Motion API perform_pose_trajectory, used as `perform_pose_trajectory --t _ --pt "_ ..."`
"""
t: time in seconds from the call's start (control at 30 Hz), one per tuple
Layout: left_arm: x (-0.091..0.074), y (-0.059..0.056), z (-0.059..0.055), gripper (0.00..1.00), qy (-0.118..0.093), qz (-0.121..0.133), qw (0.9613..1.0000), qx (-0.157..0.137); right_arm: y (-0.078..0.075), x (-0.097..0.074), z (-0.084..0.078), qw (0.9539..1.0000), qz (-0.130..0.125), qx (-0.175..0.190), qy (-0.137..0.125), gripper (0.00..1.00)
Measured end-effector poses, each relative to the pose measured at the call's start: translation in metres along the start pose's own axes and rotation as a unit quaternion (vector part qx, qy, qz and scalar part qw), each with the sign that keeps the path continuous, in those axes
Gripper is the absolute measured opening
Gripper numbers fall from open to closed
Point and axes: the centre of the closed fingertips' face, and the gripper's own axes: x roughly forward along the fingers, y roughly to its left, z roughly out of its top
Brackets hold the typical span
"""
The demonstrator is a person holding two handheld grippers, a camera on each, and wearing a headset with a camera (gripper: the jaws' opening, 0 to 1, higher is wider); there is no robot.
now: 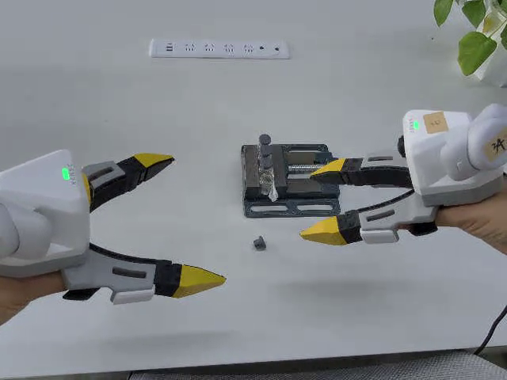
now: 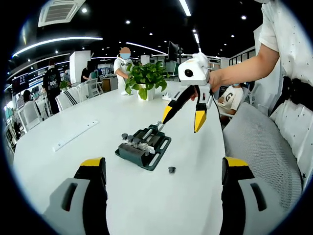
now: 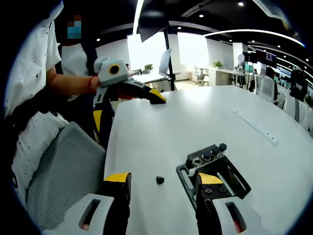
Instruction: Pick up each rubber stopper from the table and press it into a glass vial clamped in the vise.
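Note:
A dark vise [image 1: 285, 180] sits mid-table with a glass vial [image 1: 272, 188] clamped in its jaws; dark caps top its far end [image 1: 264, 139]. One small dark rubber stopper [image 1: 260, 244] lies loose on the table just in front of the vise. My left gripper [image 1: 186, 220] hovers open to the left of the stopper, with nothing between its fingers. My right gripper [image 1: 321, 200] is open at the vise's right side, its upper finger over the vise screw. In the left gripper view, the stopper [image 2: 171, 169] lies beside the vise [image 2: 144, 145]. In the right gripper view, the stopper [image 3: 160, 179] lies between my fingers, left of the vise [image 3: 215, 169].
A white power strip [image 1: 219, 49] lies at the table's far side. A potted plant [image 1: 475, 32] stands at the far right corner. A grey mesh chair [image 2: 264, 147] is by the table edge. A black cable [image 1: 495, 328] hangs at the near right. People stand in the room behind.

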Motion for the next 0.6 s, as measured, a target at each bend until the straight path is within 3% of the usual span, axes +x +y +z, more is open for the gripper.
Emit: perform_pose_trajectory --t 0.23,0.6 --pt "0.005 0.003 -0.004 0.99 0.007 -0.002 1.0 -0.004 0.004 0.014 -0.015 0.9999 0.012 0.001 -0.008 0.49" --pt "0.011 0.004 -0.006 0.99 0.012 -0.007 0.9999 -0.008 0.003 0.046 -0.035 0.9994 0.034 -0.011 -0.002 0.31"
